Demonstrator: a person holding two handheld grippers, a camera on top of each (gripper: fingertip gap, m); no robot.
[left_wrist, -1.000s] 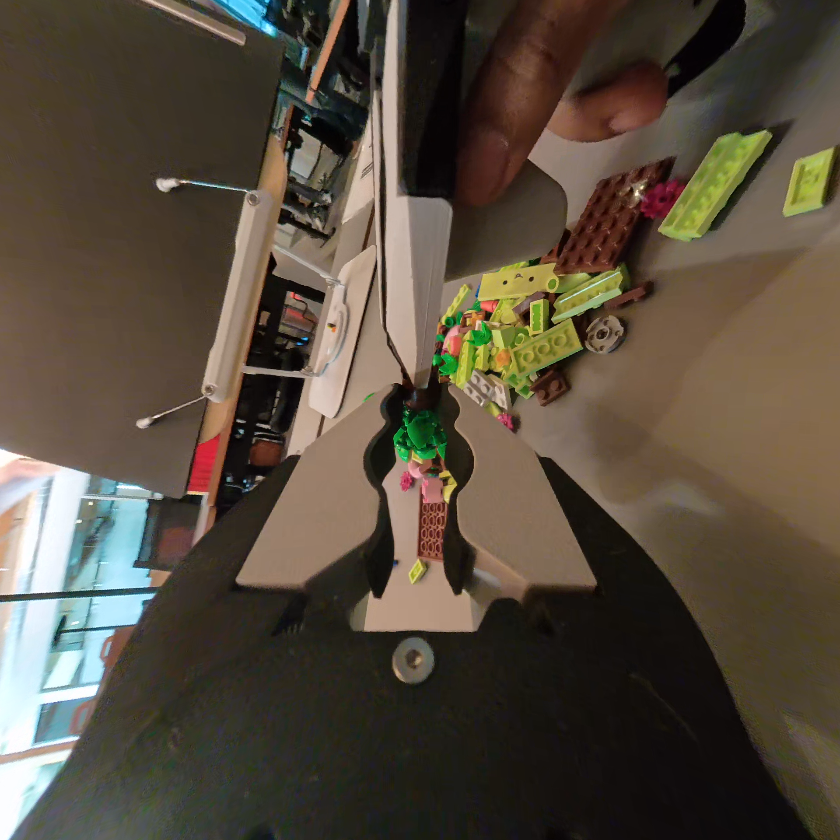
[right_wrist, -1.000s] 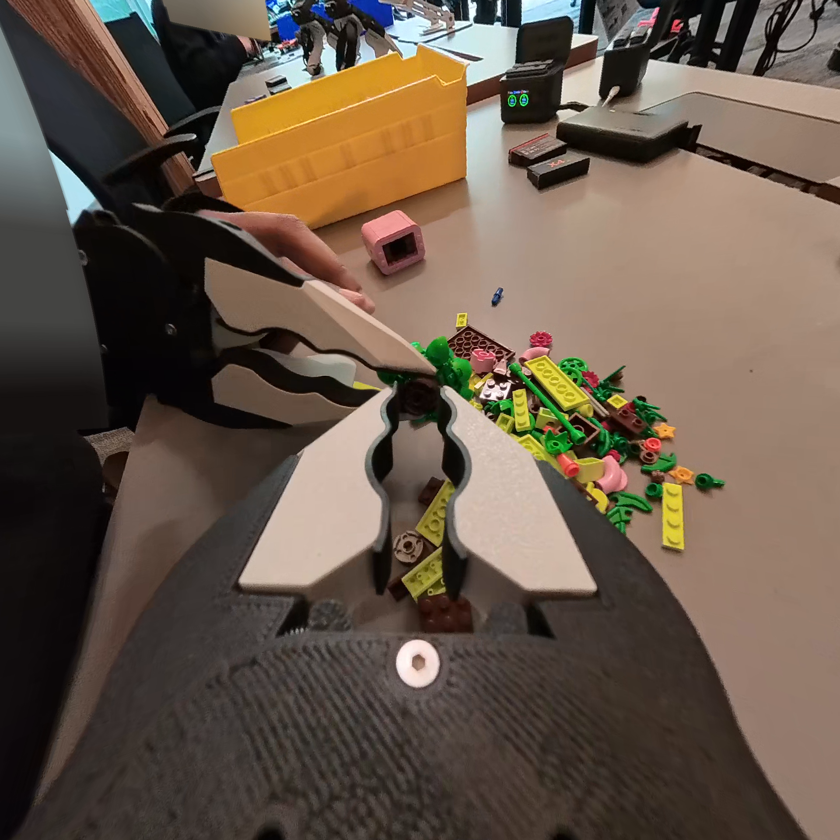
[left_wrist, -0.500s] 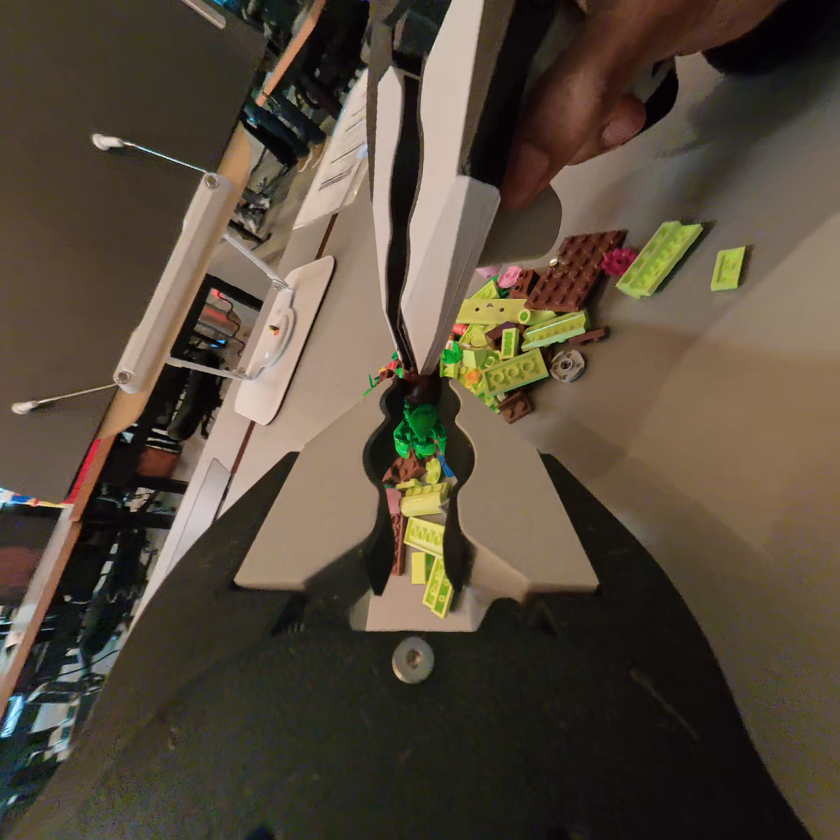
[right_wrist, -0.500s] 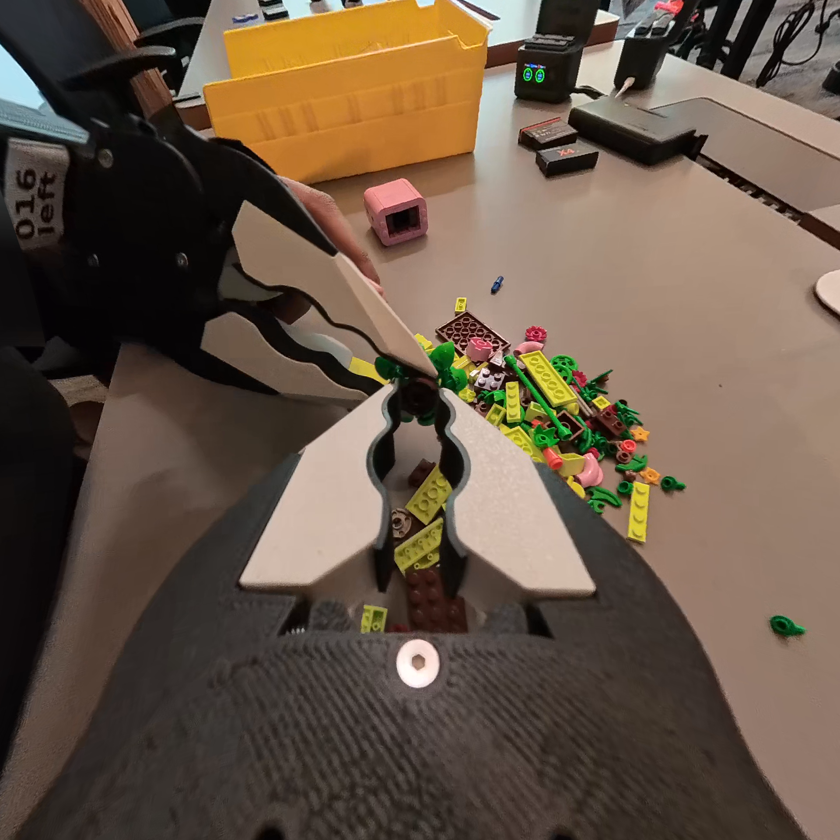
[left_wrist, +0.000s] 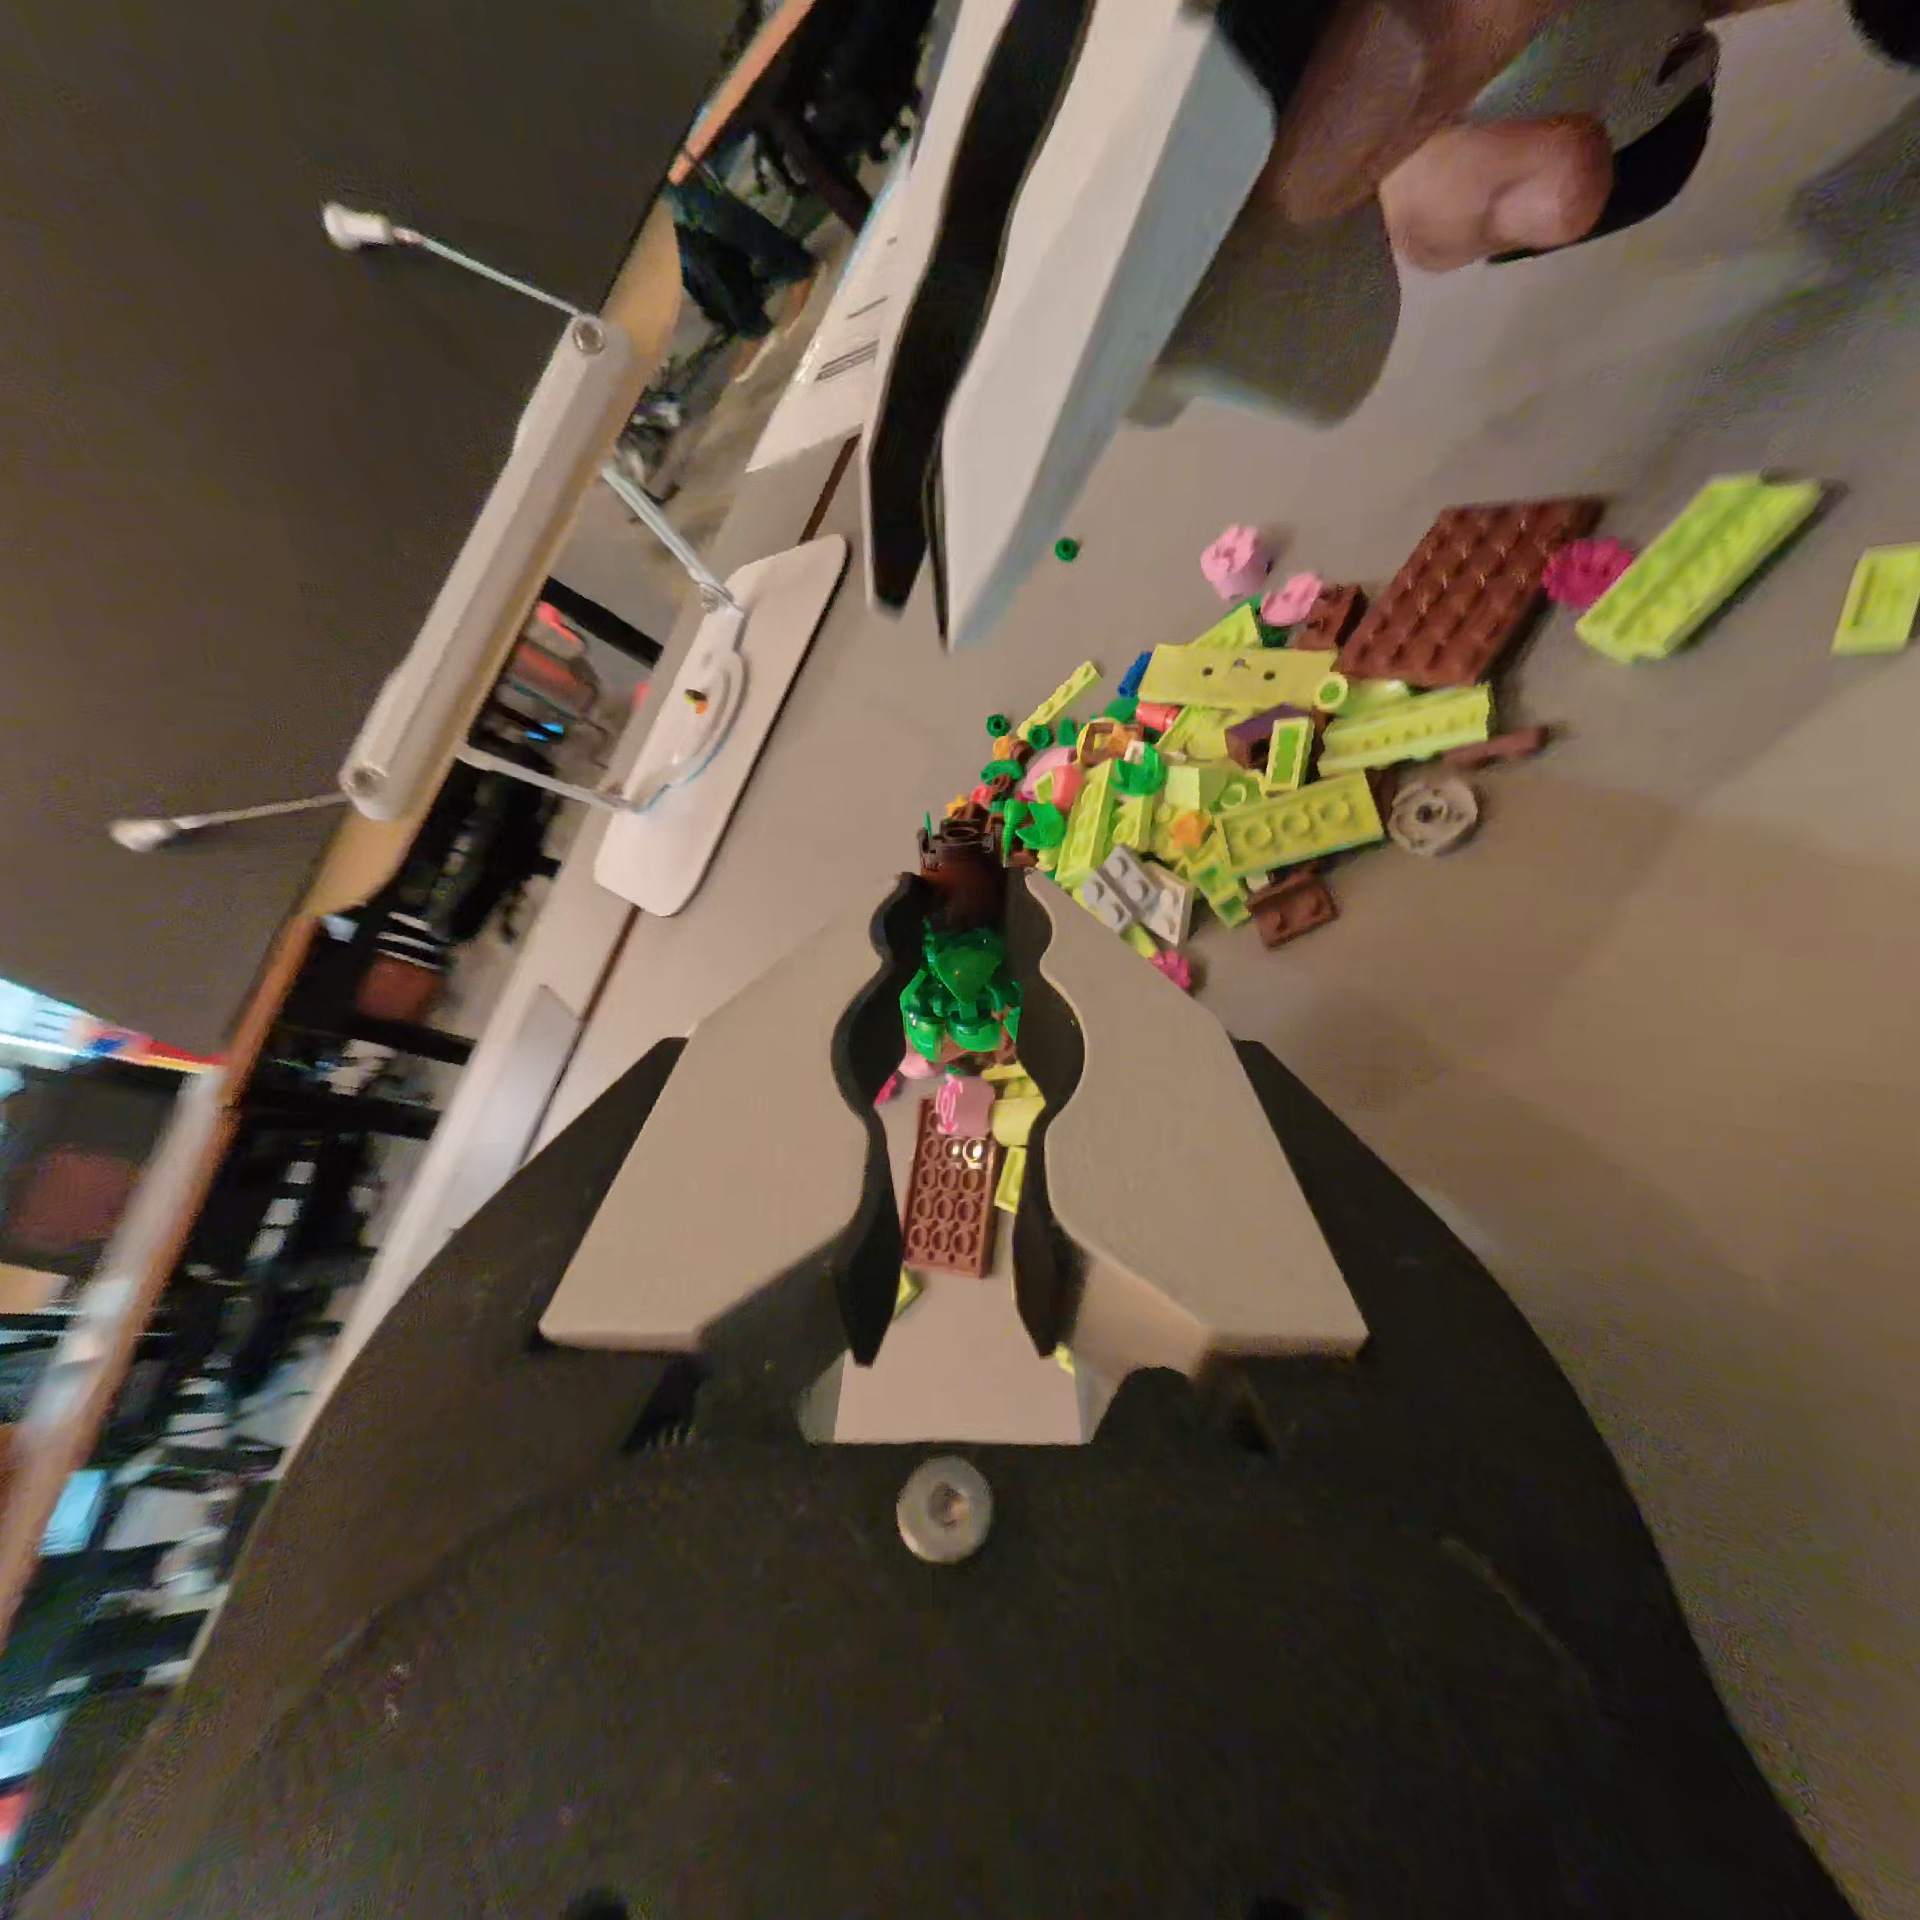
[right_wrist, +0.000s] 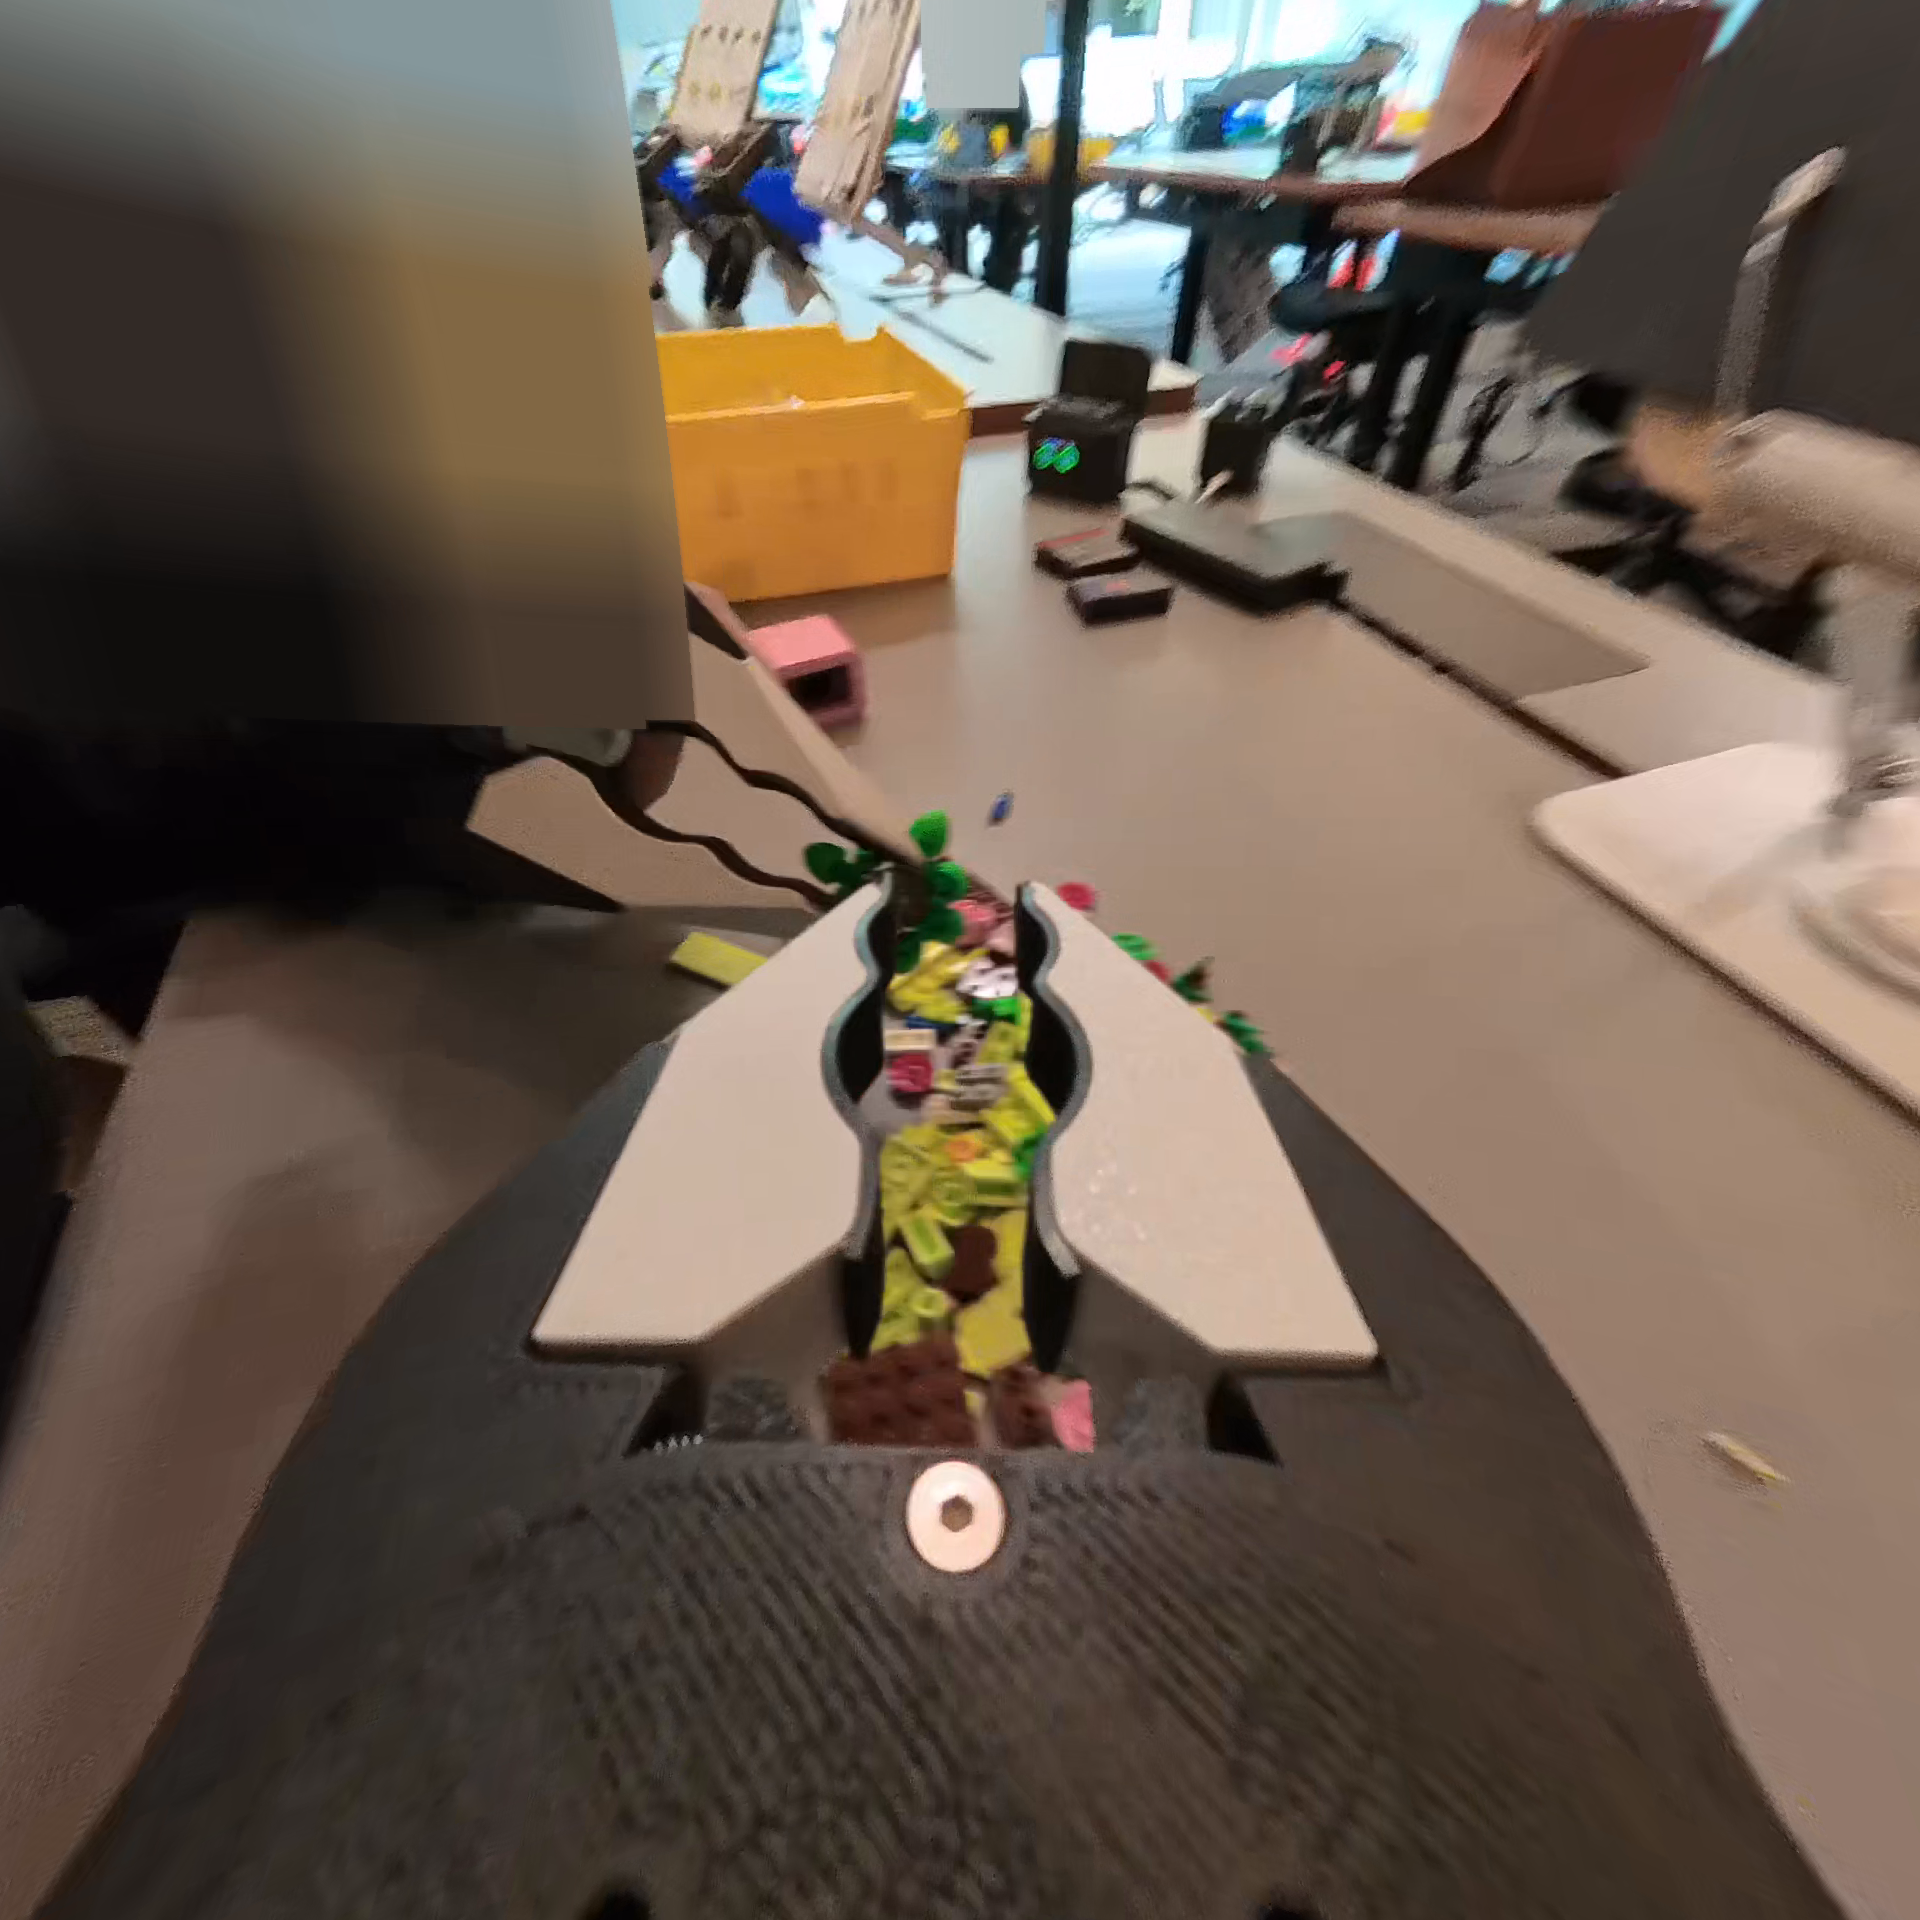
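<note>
We note the left hand-held gripper (left_wrist: 971, 883) at centre frame in its own view, fingers pinching a small brown-and-green brick plant (left_wrist: 961, 961) above the grey worktop (left_wrist: 1558, 1143). Right of it, at mid frame, lies a pile of lime, brown and pink bricks (left_wrist: 1247, 769), with a brown studded plate (left_wrist: 1465, 592) at its upper right edge. In the right wrist view, blurred, the yellow bin (right_wrist: 821, 457) sits upper left of centre and a pink cube (right_wrist: 810, 660) just below it. The right hand-held gripper (right_wrist: 951, 904), mid frame, has its fingers slightly spread, gripping nothing, tips just beside the plant.
</note>
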